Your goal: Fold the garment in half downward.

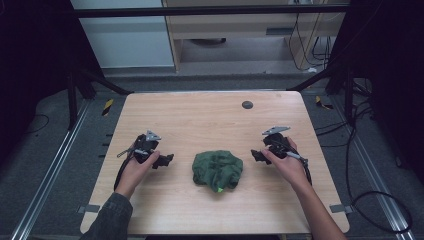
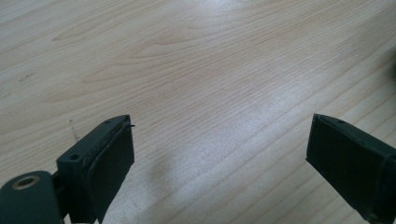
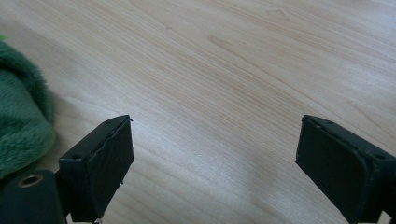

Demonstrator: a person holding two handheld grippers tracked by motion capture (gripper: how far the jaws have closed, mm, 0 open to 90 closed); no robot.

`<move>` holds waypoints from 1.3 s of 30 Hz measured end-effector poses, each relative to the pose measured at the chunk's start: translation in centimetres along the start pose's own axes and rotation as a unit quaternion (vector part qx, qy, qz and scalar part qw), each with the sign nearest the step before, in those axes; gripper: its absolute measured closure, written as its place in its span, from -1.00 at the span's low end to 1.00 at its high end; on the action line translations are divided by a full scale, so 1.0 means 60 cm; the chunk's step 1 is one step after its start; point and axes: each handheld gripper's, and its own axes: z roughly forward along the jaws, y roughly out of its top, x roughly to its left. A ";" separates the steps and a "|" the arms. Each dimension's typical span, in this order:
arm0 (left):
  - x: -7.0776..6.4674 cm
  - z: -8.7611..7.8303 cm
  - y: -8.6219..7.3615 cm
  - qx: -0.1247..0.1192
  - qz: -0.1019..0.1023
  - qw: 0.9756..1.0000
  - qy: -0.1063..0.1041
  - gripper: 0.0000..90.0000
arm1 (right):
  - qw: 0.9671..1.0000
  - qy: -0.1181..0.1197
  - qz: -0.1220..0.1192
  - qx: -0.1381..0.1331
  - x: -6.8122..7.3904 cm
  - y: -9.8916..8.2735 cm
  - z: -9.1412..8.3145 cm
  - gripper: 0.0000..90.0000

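Green fleece-looking cloth [image 1: 217, 171] sits bunched in a heap at the lower middle of the high view, on the wooden table [image 1: 210, 120], roughly midway between the two hands and nearer the front edge than the back. Left gripper [image 1: 166, 160] hangs at its left and right gripper [image 1: 256, 156] at its right, both near the heap but apart from it. Both sets of jaws stand wide apart with bare wood between them, so nothing is held.

Biggest risk, as a guess: the cloth is a crumpled ball with no clear corner or hem showing, so a pinch could catch several layers at once and lift the whole lump instead of spreading it. Pads could also slide off the soft pile, or scrape the tabletop if they come in too low. In the right gripper view the cloth's fuzzy edge [image 3: 21, 116] sits off at the left of the frame, outside the jaws, so that gripper isn't lined up for a grab yet. A small bright yellow-green tag [image 1: 219, 189] pokes out at the heap's near edge and could snag.

Farther back, a dark round spot [image 1: 247, 105] sits near the table's far edge, well clear. Cables [image 1: 372, 200] trail on the floor at the lower right. Nothing on the table blocks either approach.
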 end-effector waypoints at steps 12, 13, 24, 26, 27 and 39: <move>0.025 0.026 0.006 0.009 0.009 1.000 0.020 -0.84 | 1.000 -0.022 0.010 0.004 -0.038 0.013 0.010 -0.78; 0.027 0.028 0.007 0.011 0.012 1.000 0.020 -0.84 | 1.000 -0.022 0.007 0.005 -0.040 0.017 0.011 -0.78; 0.052 0.048 0.018 0.014 0.006 0.999 0.030 -0.85 | 0.999 -0.021 0.023 0.008 -0.062 0.036 0.039 -0.73; 0.055 0.051 0.017 0.015 0.002 0.999 0.029 -0.86 | 0.999 -0.019 0.030 0.010 -0.065 0.034 0.044 -0.74; 0.055 0.053 0.016 0.018 0.002 0.999 0.028 -0.86 | 0.999 -0.019 0.032 0.011 -0.066 0.033 0.046 -0.74; 0.055 0.064 0.013 0.012 -0.002 1.000 0.016 -0.89 | 0.998 -0.026 0.049 -0.003 -0.071 0.030 0.053 -0.79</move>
